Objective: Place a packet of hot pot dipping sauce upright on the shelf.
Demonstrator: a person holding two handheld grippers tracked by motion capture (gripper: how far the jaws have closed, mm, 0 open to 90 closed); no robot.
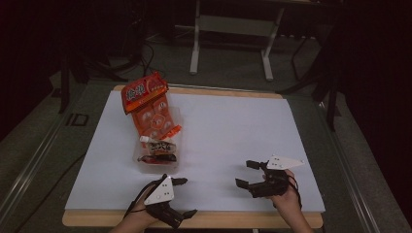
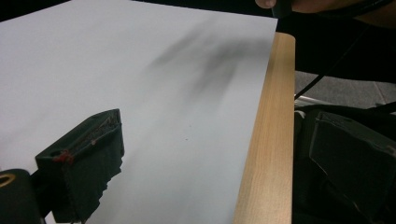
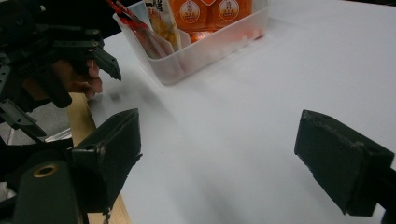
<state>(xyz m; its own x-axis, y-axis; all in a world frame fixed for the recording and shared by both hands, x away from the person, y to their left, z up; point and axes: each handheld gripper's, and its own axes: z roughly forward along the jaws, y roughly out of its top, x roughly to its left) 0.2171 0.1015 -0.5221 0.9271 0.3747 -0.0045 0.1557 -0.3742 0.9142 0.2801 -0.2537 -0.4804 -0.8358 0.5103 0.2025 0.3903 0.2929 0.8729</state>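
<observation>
A clear plastic bin (image 1: 140,163) stands on the white sheet (image 1: 218,131), left of centre, with orange snack packets (image 1: 151,115) standing in it and a larger orange bag (image 1: 144,91) leaning out at its far end. My left gripper (image 1: 183,196) is open at the front edge, just in front of the bin, with nothing between its jaws. My right gripper (image 1: 248,173) is open at the front right, jaws pointing left, holding nothing. In the right gripper view the bin (image 3: 210,44) sits ahead with its packets (image 3: 205,10), and the left gripper (image 3: 84,53) shows at the left.
The wooden table edge (image 2: 266,140) runs along the front under the white sheet (image 2: 140,84). Beyond the table stands a white metal frame (image 1: 231,34) on the grey floor. Dark surroundings flank both sides.
</observation>
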